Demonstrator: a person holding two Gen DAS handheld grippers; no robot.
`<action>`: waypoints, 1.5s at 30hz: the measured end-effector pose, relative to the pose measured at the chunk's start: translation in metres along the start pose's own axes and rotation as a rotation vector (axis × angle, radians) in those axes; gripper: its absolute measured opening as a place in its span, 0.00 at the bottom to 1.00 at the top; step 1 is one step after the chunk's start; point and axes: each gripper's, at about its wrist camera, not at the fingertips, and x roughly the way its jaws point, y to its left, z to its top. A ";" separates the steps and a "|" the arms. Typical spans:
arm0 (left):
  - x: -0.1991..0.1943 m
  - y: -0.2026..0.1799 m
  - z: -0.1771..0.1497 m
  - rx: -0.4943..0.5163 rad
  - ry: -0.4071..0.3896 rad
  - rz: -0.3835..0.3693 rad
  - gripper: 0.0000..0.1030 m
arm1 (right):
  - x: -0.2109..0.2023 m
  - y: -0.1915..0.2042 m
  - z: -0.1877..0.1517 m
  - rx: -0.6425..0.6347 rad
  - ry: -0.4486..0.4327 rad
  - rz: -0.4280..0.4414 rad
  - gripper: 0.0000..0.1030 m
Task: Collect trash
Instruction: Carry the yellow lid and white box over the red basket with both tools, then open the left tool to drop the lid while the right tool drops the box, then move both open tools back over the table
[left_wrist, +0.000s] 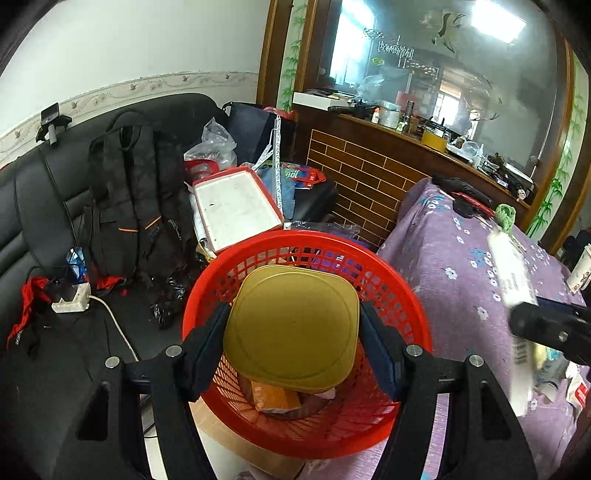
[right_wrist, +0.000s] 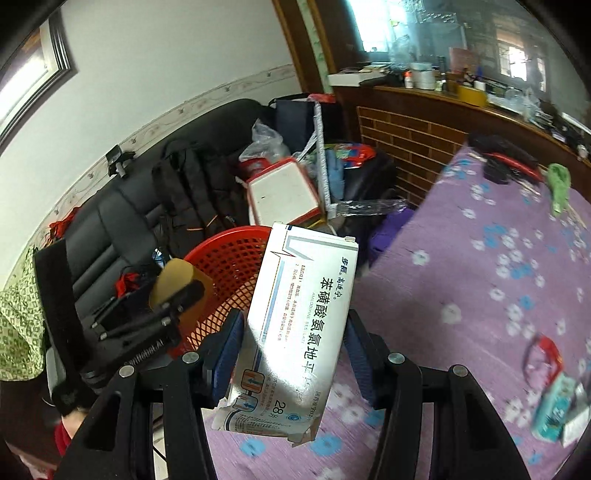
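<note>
My left gripper (left_wrist: 293, 341) is shut on a gold tin lid (left_wrist: 291, 326) and holds it above the red mesh basket (left_wrist: 402, 295). The basket holds orange and brown scraps (left_wrist: 275, 400). My right gripper (right_wrist: 293, 349) is shut on a white medicine box (right_wrist: 295, 325) with Chinese print, over the purple flowered tablecloth (right_wrist: 461, 277). In the right wrist view the left gripper (right_wrist: 177, 295), the gold lid (right_wrist: 170, 277) and the basket (right_wrist: 229, 266) lie to the left. In the left wrist view the box (left_wrist: 513, 280) and right gripper (left_wrist: 546, 325) show at the right, blurred.
A black sofa (left_wrist: 40, 206) carries a black backpack (left_wrist: 136, 199), a red-rimmed white tray (left_wrist: 236, 206), bags and a power strip (left_wrist: 70, 301). More litter (right_wrist: 554, 406) lies on the table's right. A brick-faced wooden counter (left_wrist: 369, 173) stands behind.
</note>
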 end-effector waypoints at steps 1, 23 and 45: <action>0.001 0.001 0.000 0.000 0.002 0.000 0.66 | 0.008 0.004 0.004 -0.003 0.008 0.013 0.57; -0.019 -0.032 -0.008 0.071 -0.036 -0.085 0.77 | -0.032 -0.027 -0.023 0.096 -0.060 0.073 0.64; -0.044 -0.246 -0.076 0.426 0.091 -0.315 0.78 | -0.192 -0.206 -0.174 0.519 -0.223 -0.190 0.64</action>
